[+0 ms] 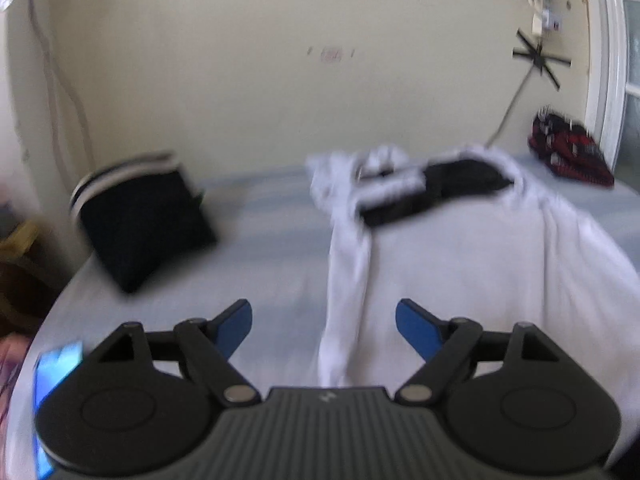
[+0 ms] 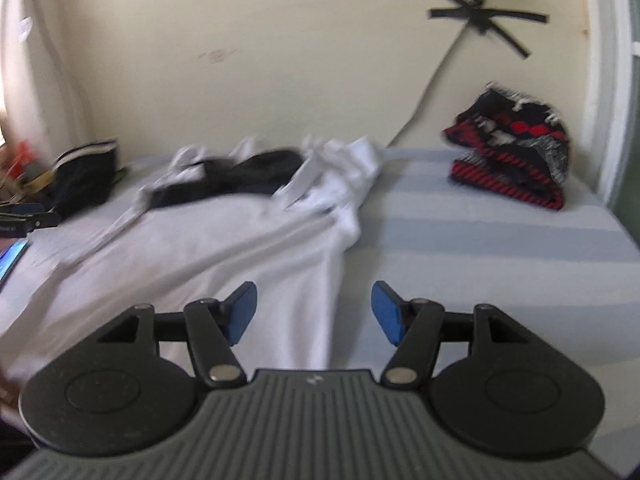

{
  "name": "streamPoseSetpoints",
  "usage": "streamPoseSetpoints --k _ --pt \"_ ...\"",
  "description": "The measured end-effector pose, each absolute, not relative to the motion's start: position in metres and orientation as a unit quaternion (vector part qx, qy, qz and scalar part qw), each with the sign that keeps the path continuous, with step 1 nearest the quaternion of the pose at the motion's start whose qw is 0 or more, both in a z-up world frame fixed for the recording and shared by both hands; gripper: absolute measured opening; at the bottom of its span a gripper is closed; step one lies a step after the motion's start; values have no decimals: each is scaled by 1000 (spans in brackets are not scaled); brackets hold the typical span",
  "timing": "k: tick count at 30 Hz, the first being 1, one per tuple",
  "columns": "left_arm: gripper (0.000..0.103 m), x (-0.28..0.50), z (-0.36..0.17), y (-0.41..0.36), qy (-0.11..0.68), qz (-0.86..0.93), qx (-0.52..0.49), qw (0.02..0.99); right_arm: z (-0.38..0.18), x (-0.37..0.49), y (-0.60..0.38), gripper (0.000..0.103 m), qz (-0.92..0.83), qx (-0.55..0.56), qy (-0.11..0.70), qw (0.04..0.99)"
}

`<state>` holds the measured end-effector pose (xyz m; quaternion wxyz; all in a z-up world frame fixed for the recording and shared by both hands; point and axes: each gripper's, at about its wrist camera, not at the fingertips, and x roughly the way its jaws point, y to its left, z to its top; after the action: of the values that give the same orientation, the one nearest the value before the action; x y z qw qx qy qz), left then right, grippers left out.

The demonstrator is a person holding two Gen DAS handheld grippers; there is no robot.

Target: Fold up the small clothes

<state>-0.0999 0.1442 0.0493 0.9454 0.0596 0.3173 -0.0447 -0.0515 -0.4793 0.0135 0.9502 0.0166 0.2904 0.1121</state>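
Open bed surface right of the white garment, striped and bare up to the red-and-black knit bundle near the wall. Bare strip of bed left of the white garment too, bounded at the far left by the black folded piece with striped band. Blue-lit phone at the bed's near left edge, well left of the garment. Black item lying on the garment's far end, touching it. Cord hanging down the wall beyond the garment. Both claws spread, nothing between the pads.
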Motion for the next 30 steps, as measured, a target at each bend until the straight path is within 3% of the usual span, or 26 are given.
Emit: streamPoseSetpoints --k 7,10,11,13,14,15,18,22,30 --pt "75 -148 31 156 392 -31 26 919 -11 -88 -495 67 182 43 372 909" --pt "56 -160 21 141 409 -53 44 910 -21 -102 -501 67 196 79 399 892" --pt "40 -159 15 137 420 -59 49 904 -25 -106 -501 67 202 89 404 888" --pt "24 -160 10 129 419 -66 60 904 -27 -117 -497 66 216 89 396 888" --pt "9 -161 11 128 421 -74 61 902 -29 -120 -492 61 226 90 391 888" --pt "8 -160 15 128 425 -75 56 900 -34 -122 -486 38 236 92 390 885" --pt "7 -164 38 143 413 -73 16 908 -36 -125 -469 6 207 54 374 902" --pt "7 -178 76 178 369 -97 -97 919 -8 -126 -500 5 166 88 330 925" --pt "7 -152 95 190 340 -104 -169 919 39 -113 -535 3 165 153 247 943"
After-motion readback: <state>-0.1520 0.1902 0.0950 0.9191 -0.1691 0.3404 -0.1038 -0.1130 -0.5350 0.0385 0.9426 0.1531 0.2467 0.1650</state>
